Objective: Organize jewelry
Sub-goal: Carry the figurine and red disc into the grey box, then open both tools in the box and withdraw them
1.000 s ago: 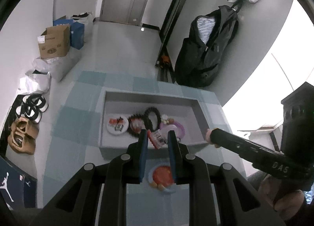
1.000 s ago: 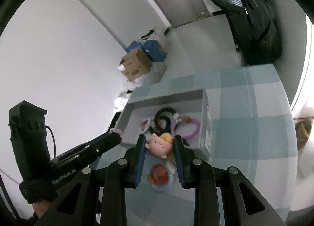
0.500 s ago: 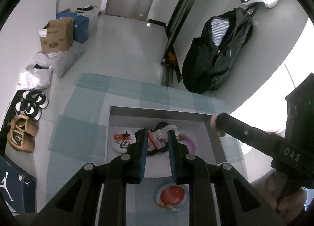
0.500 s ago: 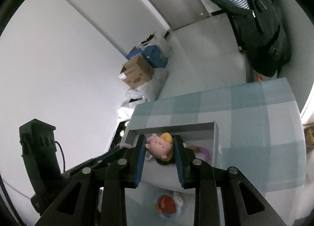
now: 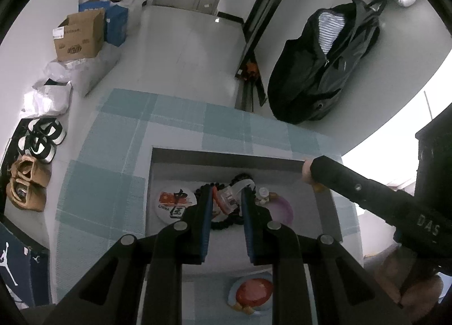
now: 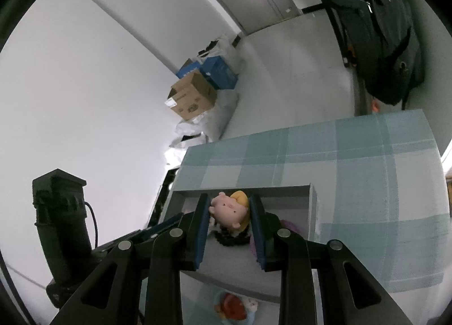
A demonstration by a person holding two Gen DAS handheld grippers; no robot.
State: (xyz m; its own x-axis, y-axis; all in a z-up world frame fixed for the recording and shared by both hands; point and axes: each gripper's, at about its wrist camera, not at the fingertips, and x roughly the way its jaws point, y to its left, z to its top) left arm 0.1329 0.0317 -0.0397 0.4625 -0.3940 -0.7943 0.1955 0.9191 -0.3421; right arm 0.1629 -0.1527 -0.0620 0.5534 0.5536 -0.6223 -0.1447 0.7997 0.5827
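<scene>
A pale floor with a cardboard box (image 5: 79, 35) at upper left surrounds the blue-checked bench (image 5: 113, 166), where a grey tray (image 5: 226, 155) fills lower centre. Over the tray, the left claw (image 5: 226, 193) is clamped on a small clear packet (image 5: 227, 197) at centre frame. The right claw (image 6: 229, 206) grips a pink doll-head charm (image 6: 230, 207) at lower centre.

Bench (image 5: 107, 183) under me, covered in blue-grey checked cloth (image 6: 367, 155). Grey tray (image 5: 226, 156) sits on it, near middle. Round red-centred badge (image 5: 252, 292) lies on cloth just outside tray's near wall, below my jaws. Cloth reaches bench's far edge; grey floor (image 5: 183, 51) beyond.
</scene>
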